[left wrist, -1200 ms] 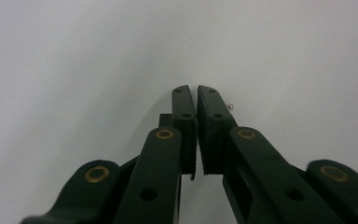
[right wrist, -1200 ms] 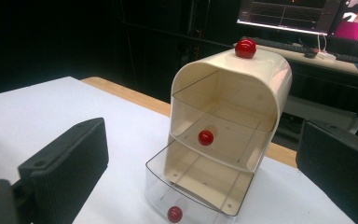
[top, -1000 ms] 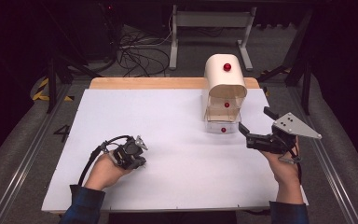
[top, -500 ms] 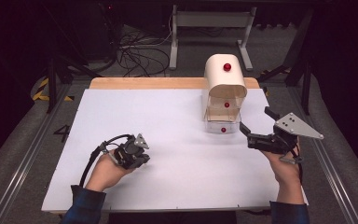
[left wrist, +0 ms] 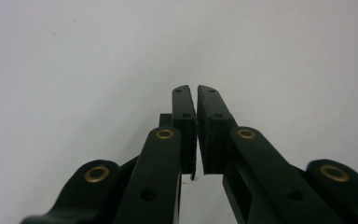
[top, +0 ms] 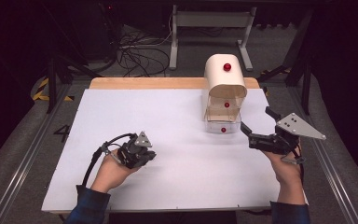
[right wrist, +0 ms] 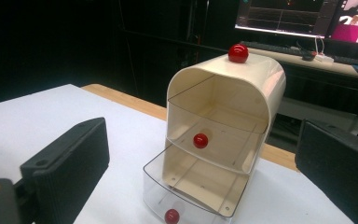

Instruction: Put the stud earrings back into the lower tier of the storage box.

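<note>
Resting low on table, L gripper jaws nearly shut; R gripper spread wide, aimed at drawer box.

White table, cream drawer box on it.

The counter has a smooth, matt white top like laminate or paper sheet, with a strip of bare pale wood along its far edge. The small drawer cabinet at the far right has a glossy cream plastic shell, and its drawers are clear, shiny plastic; the knobs are glossy red balls that catch the light. The left tongs are matt black plastic with ribbed inner pads and brass-coloured rivets. The right tongs are the same matt black, with finely ribbed pads and a flat grey metal plate on top. The sleeves are dark blue cloth.
</note>
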A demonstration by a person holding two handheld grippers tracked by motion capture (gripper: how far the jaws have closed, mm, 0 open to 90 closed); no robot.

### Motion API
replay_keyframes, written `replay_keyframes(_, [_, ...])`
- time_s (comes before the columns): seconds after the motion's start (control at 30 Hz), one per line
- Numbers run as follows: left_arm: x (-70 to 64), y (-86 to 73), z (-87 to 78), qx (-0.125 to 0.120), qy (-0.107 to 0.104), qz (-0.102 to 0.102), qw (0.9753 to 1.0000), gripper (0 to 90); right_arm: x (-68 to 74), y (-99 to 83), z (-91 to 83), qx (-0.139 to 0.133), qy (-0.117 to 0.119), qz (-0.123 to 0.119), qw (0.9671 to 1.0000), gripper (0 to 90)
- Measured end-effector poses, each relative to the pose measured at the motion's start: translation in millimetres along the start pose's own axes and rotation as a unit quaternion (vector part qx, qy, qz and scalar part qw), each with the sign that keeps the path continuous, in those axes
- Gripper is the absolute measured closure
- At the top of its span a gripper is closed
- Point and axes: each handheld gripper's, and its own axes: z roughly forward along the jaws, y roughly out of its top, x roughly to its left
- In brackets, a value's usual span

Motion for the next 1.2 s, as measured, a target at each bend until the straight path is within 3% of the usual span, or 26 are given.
replay_keyframes(0.33, [-4.5, 7.5, -3.0, -0.043, 0.007, 0.004, 0.999, 86.7, -0.2, 0.6, -1.1, -0.001, 0.001, 0.001, 1.0, 3.4])
replay_keyframes(0.47, [-7.1, 11.1, -1.5, -0.061, 0.0, 0.005, 0.9981, 86.7, -0.1, 0.6, -1.1, -0.001, 0.001, 0.001, 1.0, 3.4])
replay_keyframes(0.83, [-13.5, 21.4, 2.0, -0.083, -0.007, 0.018, 0.9964, 86.7, 0.0, 0.5, -1.5, -0.002, 0.002, 0.001, 1.0, 3.5])
replay_keyframes(1.2, [-13.6, 27.9, 3.4, -0.108, -0.014, 0.013, 0.994, 86.7, 0.9, -0.1, -0.3, -0.004, 0.007, 0.005, 1.0, 3.5])
